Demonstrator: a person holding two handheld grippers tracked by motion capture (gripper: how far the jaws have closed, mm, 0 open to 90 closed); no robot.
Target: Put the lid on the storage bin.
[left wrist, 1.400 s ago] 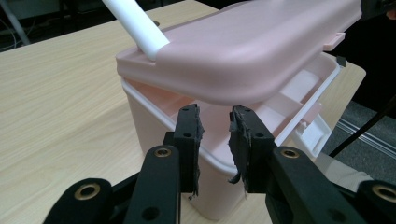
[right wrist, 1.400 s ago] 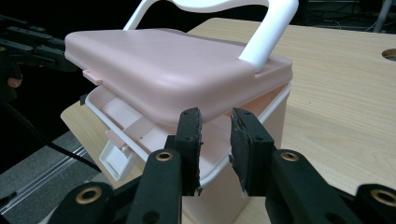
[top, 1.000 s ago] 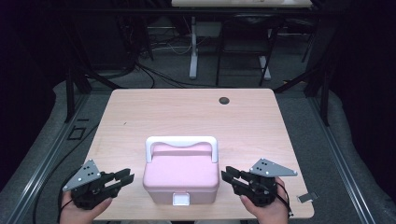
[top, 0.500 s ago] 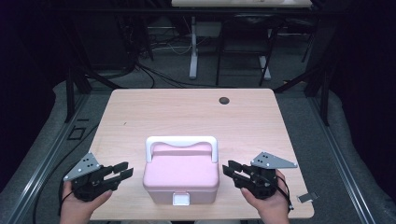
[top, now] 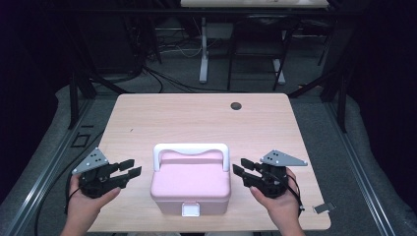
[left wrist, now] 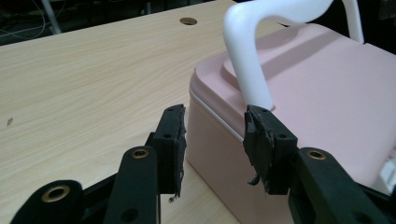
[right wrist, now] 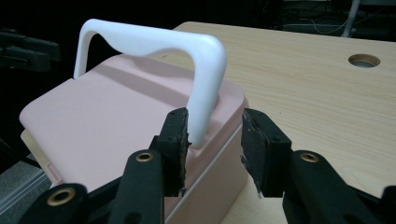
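Note:
A pink box [top: 189,182] with a white handle [top: 191,149] raised over its lid and a white latch [top: 191,210] on its front stands near the table's front edge. My left gripper [top: 130,167] hovers just left of it, open, with a gap to the box wall. My right gripper [top: 241,166] is open close to the box's right side. Both pairs of jaws have just been opening, with nothing between them. In the left gripper view the gripper [left wrist: 214,116] faces the box [left wrist: 327,93] and handle [left wrist: 252,56]. In the right gripper view the gripper [right wrist: 215,119] faces the handle [right wrist: 154,42].
The wooden table [top: 196,118] has a round cable hole [top: 236,105] at the back right. A small metal clip [top: 322,208] lies near the front right corner. Beyond the table, dark floor holds desk legs and cables.
Both hands have moved forward along the sides of the box, the left one also slightly outward. Both pairs of jaws stand wider apart than before.

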